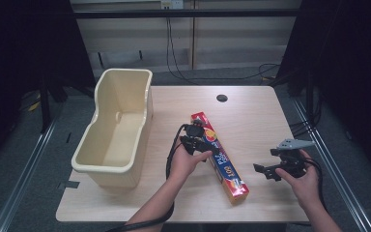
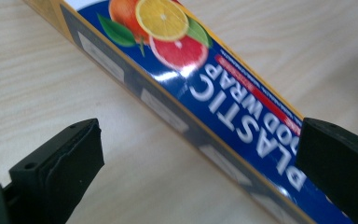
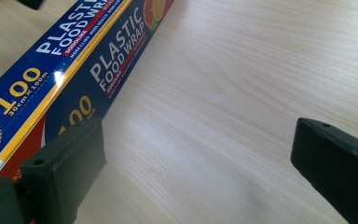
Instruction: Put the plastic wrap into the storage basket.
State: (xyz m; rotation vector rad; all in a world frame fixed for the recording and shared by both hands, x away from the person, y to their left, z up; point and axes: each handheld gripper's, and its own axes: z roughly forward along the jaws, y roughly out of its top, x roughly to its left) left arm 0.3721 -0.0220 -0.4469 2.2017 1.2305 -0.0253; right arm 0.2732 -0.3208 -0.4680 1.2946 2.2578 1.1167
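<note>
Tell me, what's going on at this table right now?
A person holds a two-jaw gripper in each hand at a wooden table. The left gripper hangs open over a long box of plastic food wrap, its jaws straddling the box without gripping it. The right gripper is open beside the box's near end, holding nothing. A cream plastic tub stands empty at the table's left.

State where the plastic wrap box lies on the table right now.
In the high view the plastic wrap box lies flat and diagonal near the table's middle, right of the cream tub, with the left gripper over its far half.
</note>
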